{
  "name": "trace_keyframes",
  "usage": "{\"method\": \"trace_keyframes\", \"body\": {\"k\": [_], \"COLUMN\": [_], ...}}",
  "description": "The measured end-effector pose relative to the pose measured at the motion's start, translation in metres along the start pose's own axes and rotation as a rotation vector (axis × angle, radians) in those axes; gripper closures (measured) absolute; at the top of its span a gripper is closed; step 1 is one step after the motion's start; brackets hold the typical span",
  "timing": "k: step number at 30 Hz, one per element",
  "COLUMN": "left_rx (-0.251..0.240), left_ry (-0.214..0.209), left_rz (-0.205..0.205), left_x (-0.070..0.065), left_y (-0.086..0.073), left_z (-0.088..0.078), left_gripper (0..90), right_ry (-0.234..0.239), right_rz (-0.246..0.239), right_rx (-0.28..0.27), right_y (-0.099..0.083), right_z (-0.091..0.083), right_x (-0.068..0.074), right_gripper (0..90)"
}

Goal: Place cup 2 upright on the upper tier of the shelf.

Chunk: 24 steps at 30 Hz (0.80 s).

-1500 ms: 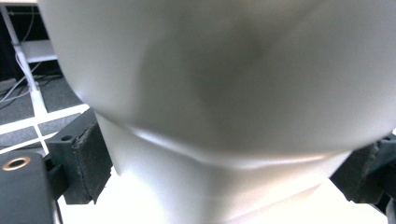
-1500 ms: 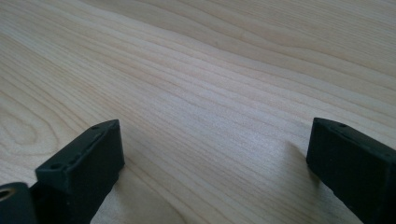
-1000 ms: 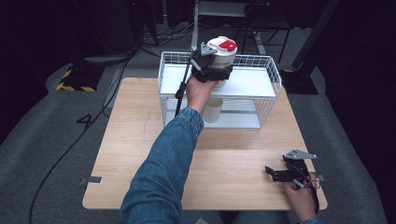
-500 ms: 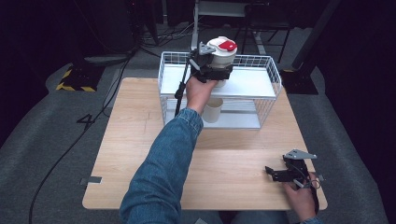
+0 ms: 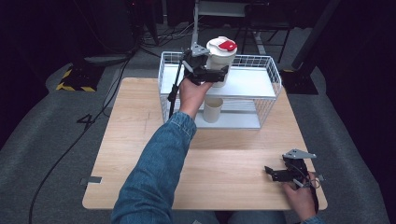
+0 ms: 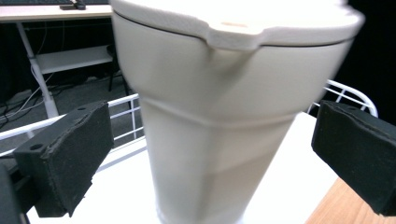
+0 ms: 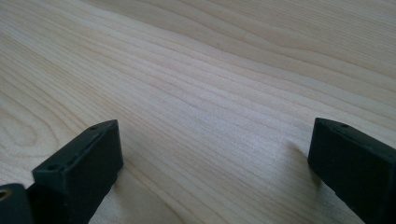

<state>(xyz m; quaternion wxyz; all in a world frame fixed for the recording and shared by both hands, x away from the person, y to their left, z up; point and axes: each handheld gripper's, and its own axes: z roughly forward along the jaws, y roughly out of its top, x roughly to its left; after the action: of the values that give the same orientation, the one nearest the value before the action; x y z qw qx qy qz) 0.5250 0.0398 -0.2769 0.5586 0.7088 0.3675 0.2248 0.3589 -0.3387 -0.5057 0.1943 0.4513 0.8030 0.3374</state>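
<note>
A tall white cup (image 5: 221, 58) with a white lid and a red tab stands on the top shelf of a white wire rack (image 5: 268, 74). The cup (image 6: 219, 126) looks blurred in the left gripper view. My left gripper (image 5: 215, 74) is open around the cup's lower half, and its pads (image 6: 70, 158) stand clear of the cup on both sides. My right gripper (image 5: 273, 174) rests at the table's front right, held by a hand. It (image 7: 210, 163) is open over bare wood, its jaws have just opened a little further, and nothing is between them.
A second, lidless cream cup (image 5: 213, 109) stands on the rack's lower shelf. The rack sits at the far edge of the wooden table (image 5: 135, 140). A cable (image 5: 175, 91) hangs from the left gripper. Dark floor and cables surround the table.
The left hand and gripper have shifted slightly back toward the person, with the cup staying on the top shelf. The right hand has not moved.
</note>
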Motion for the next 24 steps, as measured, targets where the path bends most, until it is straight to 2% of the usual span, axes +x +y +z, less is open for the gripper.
{"method": "trace_keyframes", "body": {"k": [5, 11, 15, 16, 24], "left_rx": [-0.007, -0.014, -0.016, -0.016, -0.027], "left_ry": [-0.011, -0.036, -0.052, -0.052, -0.074], "left_rz": [0.017, 0.014, 0.039, 0.039, 0.034], "left_x": [-0.004, -0.008, -0.015, -0.015, -0.023], "left_y": [-0.001, -0.004, -0.009, -0.009, -0.018], "left_z": [-0.019, -0.042, -0.066, -0.066, -0.097], "left_gripper": [0.0, 0.1, 0.0, 0.0, 0.0], "right_ry": [0.006, 0.008, 0.014, 0.014, 0.014], "right_rz": [-0.001, -0.009, -0.014, -0.014, -0.016], "right_rx": [-0.001, 0.0, 0.001, 0.001, 0.001], "right_y": [0.001, 0.001, 0.002, 0.002, 0.002], "right_z": [0.001, 0.001, 0.002, 0.002, 0.003], "right_x": [0.0, 0.0, 0.0, 0.0, 0.001], "right_gripper": [3.1, 3.1, 3.1, 3.1, 3.1]}}
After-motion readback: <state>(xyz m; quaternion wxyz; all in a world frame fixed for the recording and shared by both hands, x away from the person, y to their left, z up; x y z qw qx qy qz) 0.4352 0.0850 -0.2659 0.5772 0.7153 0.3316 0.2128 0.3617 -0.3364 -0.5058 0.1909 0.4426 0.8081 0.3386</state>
